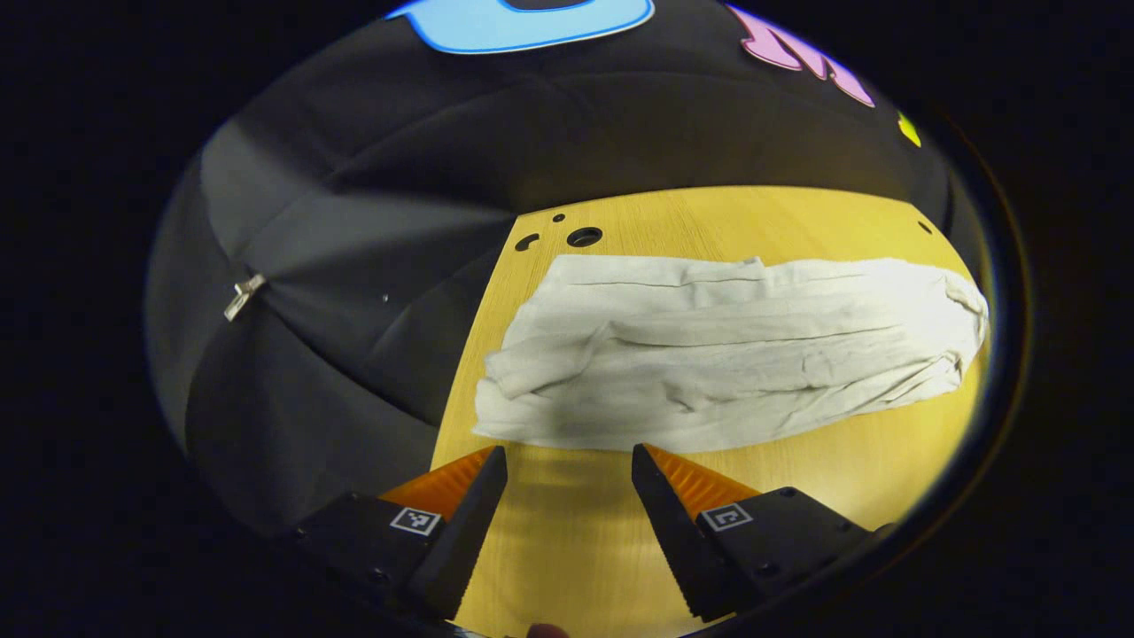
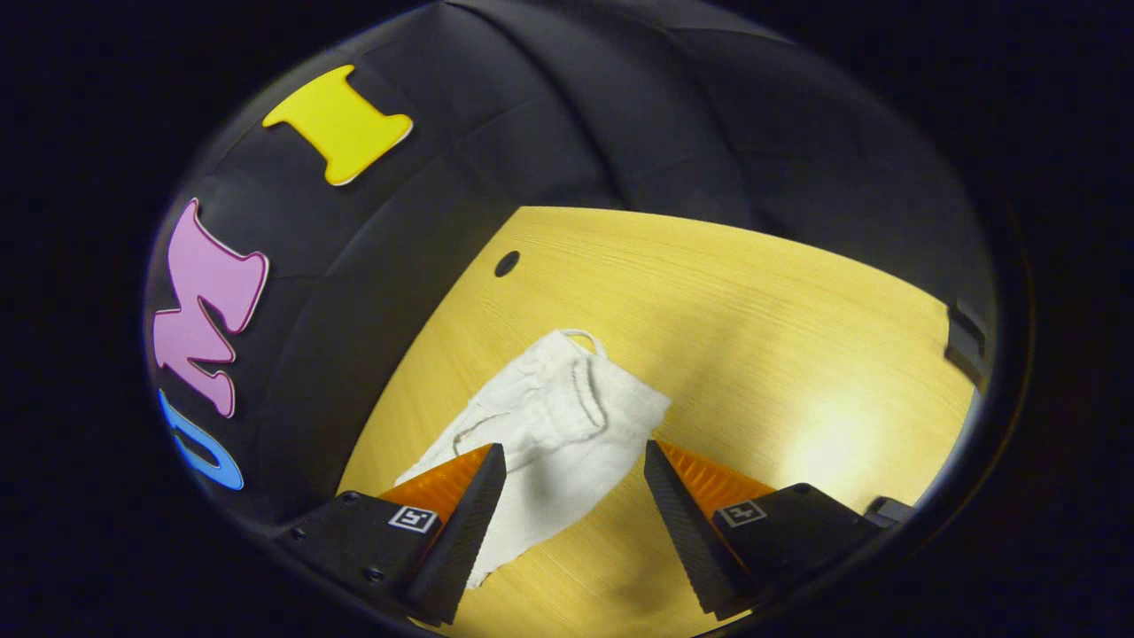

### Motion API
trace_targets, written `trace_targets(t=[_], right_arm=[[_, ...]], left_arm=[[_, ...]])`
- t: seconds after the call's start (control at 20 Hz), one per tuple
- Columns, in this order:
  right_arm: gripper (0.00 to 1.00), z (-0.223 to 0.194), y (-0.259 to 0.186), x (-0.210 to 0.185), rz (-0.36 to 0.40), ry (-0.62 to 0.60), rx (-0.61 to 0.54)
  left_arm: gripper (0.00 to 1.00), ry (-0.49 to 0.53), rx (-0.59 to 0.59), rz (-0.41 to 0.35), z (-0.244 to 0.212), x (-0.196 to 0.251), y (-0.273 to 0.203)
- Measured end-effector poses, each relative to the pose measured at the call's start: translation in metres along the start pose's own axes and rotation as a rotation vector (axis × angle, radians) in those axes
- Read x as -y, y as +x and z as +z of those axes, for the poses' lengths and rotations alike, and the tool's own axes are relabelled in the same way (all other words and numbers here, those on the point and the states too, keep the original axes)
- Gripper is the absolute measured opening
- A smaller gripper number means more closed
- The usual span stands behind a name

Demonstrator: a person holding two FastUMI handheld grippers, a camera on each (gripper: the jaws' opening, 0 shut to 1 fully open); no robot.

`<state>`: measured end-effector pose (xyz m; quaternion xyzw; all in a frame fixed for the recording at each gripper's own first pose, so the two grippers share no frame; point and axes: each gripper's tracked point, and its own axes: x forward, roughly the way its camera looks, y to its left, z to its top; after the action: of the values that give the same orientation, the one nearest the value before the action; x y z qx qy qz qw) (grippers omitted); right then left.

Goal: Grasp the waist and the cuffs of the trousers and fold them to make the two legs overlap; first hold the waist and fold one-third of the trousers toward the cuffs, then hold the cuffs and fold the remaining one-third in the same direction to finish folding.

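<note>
White trousers [image 1: 726,354] lie flat and wrinkled across the yellow wooden table [image 1: 567,549], running left to right in the left gripper view. My left gripper [image 1: 569,456] is open just short of their near edge, close to the left end, with nothing between its fingers. In the right gripper view the trousers [image 2: 549,434] show an end with a drawstring loop, the waist. My right gripper [image 2: 574,454] is open above that end, its fingers spread on either side of the cloth without touching it.
Small round holes [image 1: 584,237] sit in the table's far left corner, and one hole [image 2: 507,263] shows in the right gripper view. Black cloth walls surround the table. A dark fitting [image 2: 964,341] sits at the table's right edge.
</note>
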<state>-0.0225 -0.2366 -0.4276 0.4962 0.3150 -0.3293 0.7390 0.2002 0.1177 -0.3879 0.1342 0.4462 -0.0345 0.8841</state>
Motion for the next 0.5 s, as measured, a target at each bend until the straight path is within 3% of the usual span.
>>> trace_targets(t=[0.2, 0.5], right_arm=[[0.97, -0.007, 0.025, 0.016, -0.054, 0.010, -0.003], [0.98, 0.012, 0.049, 0.000, -0.066, 0.092, 0.027]], left_arm=[[0.91, -0.058, -0.024, 0.001, -0.012, -0.004, -0.004], [0.91, -0.091, -0.040, -0.006, -0.018, -0.002, -0.007]])
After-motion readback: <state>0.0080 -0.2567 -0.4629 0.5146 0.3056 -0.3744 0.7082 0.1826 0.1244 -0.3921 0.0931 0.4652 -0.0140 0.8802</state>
